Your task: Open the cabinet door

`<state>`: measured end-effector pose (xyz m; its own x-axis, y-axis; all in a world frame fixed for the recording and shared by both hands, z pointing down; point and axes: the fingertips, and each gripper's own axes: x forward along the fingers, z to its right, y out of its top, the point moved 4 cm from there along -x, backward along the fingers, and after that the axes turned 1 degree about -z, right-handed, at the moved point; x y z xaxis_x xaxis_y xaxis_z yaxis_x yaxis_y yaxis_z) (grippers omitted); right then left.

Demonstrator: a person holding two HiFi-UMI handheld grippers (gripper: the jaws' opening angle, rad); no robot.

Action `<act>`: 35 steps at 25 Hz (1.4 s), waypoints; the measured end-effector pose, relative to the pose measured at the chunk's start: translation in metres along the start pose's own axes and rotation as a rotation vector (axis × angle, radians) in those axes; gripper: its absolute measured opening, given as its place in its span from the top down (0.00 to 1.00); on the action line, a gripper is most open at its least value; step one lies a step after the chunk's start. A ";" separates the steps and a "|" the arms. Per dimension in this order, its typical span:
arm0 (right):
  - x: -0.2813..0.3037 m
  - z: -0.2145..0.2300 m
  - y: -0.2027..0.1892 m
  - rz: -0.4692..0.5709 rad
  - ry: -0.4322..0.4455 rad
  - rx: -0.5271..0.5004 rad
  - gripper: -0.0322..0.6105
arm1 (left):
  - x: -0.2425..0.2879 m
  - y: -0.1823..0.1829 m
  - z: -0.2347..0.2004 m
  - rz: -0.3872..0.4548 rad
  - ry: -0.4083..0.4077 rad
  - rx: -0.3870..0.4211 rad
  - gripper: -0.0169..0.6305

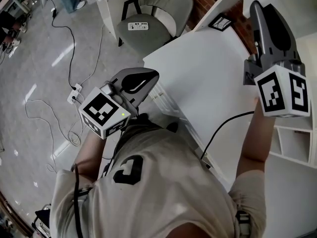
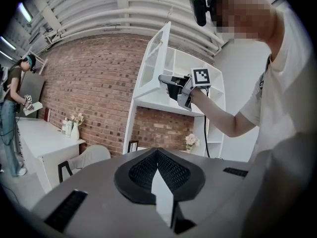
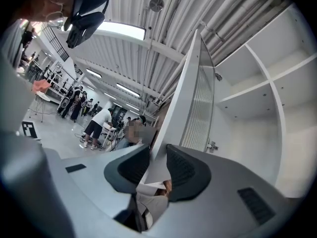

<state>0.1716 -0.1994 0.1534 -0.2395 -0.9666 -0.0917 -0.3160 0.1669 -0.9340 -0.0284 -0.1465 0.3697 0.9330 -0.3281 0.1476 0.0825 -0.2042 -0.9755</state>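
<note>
While L gripper (image 2: 157, 155) sits closed, empty, R gripper (image 3: 157, 156) clamps cabinet door (image 3: 184, 98) edge.

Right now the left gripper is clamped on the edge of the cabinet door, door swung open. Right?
No, it's the right gripper that is clamped on the edge of the cabinet door, door swung open; the right gripper view shows it. The left gripper is shut on nothing.

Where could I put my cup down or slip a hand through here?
The white counter is mostly bare between the picture frame at its far end and the black cable nearer the person. The cabinet shelves behind the open door look bare too. Crowded: the floor at left, with cables, a power strip and a chair.
</note>
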 end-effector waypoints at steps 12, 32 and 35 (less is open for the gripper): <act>0.040 -0.037 0.001 0.031 0.035 -0.030 0.76 | -0.012 -0.017 -0.008 -0.016 -0.002 -0.052 0.95; 0.113 -0.064 0.011 -0.025 0.021 -0.057 0.76 | -0.040 -0.015 -0.043 0.032 0.049 -0.085 0.95; 0.121 -0.066 0.014 -0.014 0.008 -0.049 0.76 | -0.048 -0.015 -0.047 0.040 0.072 -0.089 0.95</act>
<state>0.0775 -0.3007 0.1521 -0.2421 -0.9673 -0.0759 -0.3636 0.1630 -0.9172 -0.0909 -0.1713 0.3845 0.9072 -0.4022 0.1237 0.0117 -0.2699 -0.9628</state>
